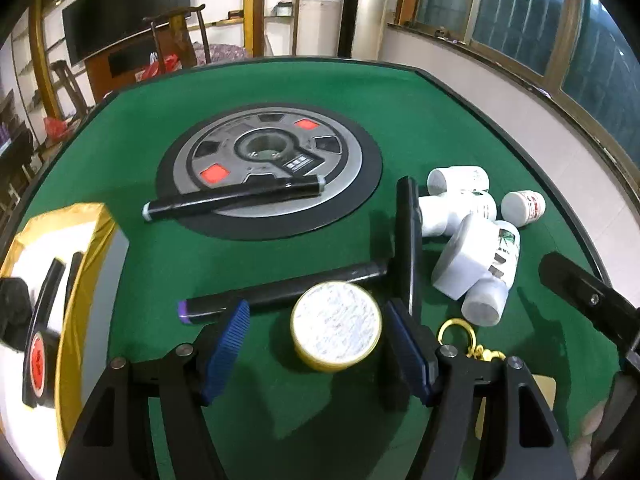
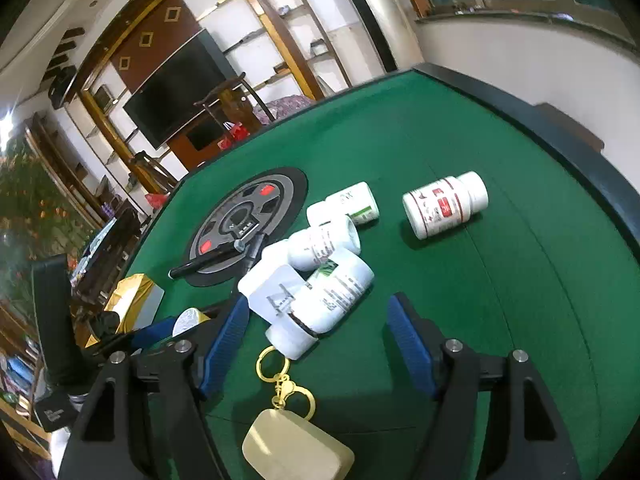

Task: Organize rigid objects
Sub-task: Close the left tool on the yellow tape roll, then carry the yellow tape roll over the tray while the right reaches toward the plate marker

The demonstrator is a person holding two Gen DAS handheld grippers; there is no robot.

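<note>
My left gripper is open, its blue pads on either side of a round gold tin with a white lid, apart from it. Two black markers lie beyond it. My right gripper is open, low over the green table, with a pile of white pill bottles just ahead of its fingers. A red-labelled bottle lies apart to the right. A tan keychain tag on a gold ring lies between the right gripper's arms.
A gold-edged box stands at the left with black items inside. A round grey dial panel sits in the table's middle. A black flat object stands on edge beside the bottles. The table's raised black rim runs at the right.
</note>
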